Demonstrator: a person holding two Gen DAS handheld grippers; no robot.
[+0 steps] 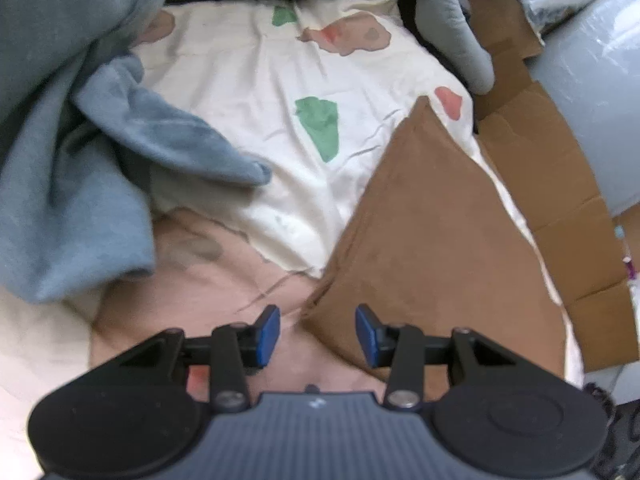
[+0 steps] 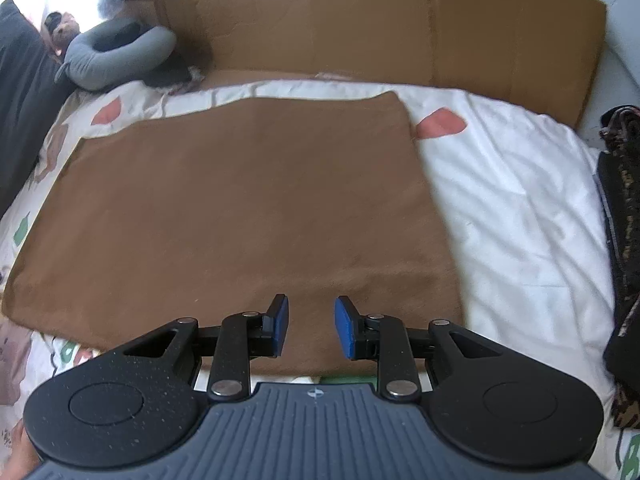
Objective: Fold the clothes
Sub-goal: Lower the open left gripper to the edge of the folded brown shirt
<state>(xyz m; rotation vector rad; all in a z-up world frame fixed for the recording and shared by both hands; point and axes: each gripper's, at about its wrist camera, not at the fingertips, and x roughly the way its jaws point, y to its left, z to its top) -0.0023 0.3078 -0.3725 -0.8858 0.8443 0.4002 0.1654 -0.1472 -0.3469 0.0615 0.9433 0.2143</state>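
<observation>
Garment: brown cloth point(image 2: 240, 208) lay spread flat on the bed, a roughly rectangular piece with straight edges, its near edge just under the right gripper; in the left wrist view the same brown cloth point(image 1: 432, 240) showed as a wedge running from a far corner down toward the left gripper.
Bedding: white sheet point(image 2: 512, 200) printed with green and pink-red patches lay under the brown cloth and stayed bare to its right.
Left gripper: left gripper point(image 1: 318, 336) pointed down over a pale pink fabric point(image 1: 200, 292), its blue pads point(image 1: 268, 334) spread apart with nothing between them; the near corner of the brown cloth sat just beside the right-hand pad, and contact could not be told.
Right gripper: right gripper point(image 2: 311, 326) hung over the near edge of the brown cloth, its blue pads point(image 2: 344, 328) parted with a clear gap and gripping nothing.
Other laundry: blue-grey fleece point(image 1: 80, 160) lay heaped along the left of the left wrist view, one fold draped across the printed sheet.
Surroundings: flattened cardboard point(image 2: 400, 32) stood along the far side of the bed behind the brown cloth; a grey neck pillow point(image 2: 116, 56) rested at the far left corner beside it; a dark patterned fabric point(image 2: 624, 240) lay at the right edge of the bed.
</observation>
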